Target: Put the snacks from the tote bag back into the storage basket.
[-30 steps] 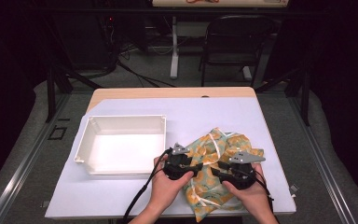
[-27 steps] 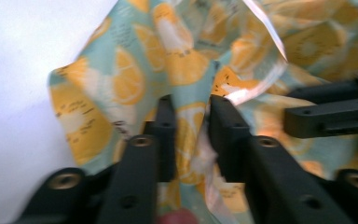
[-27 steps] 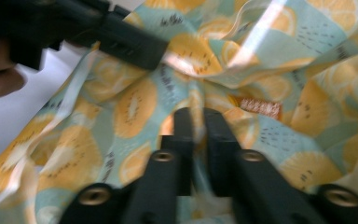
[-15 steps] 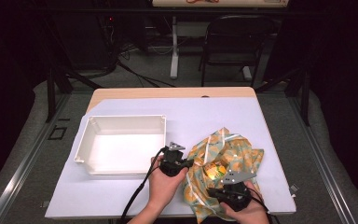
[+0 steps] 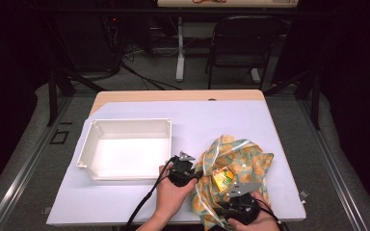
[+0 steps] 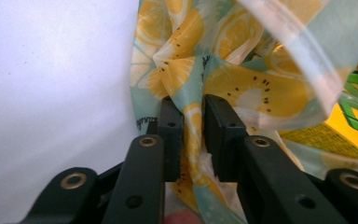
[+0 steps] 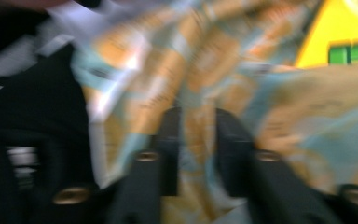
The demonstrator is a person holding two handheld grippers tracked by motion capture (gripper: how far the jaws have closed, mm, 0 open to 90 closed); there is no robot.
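A thin plastic bag (image 5: 241,166) printed with lemon slices lies crumpled on the white table, right of the middle. A yellow and green packet (image 5: 223,178) shows inside its mouth. My left gripper (image 5: 185,169) is at the bag's left edge, shut on a fold of the bag (image 6: 193,126). My right gripper (image 5: 238,192) is at the bag's near side, close to the table's front edge, and its jaws pinch the bag film (image 7: 196,135); that view is blurred. The packet (image 6: 354,121) sits at the right of the left gripper view.
An empty white plastic tray (image 5: 127,150) stands left of the bag, its right wall close to my left gripper. The table (image 5: 212,115) has bare room behind the bag. A black chair (image 5: 243,45) and stands are beyond the far edge.
My right gripper has drawn back toward the table's front edge with the bag film, opening the bag's mouth and showing the yellow packet. The left gripper has stayed at the bag's left edge.
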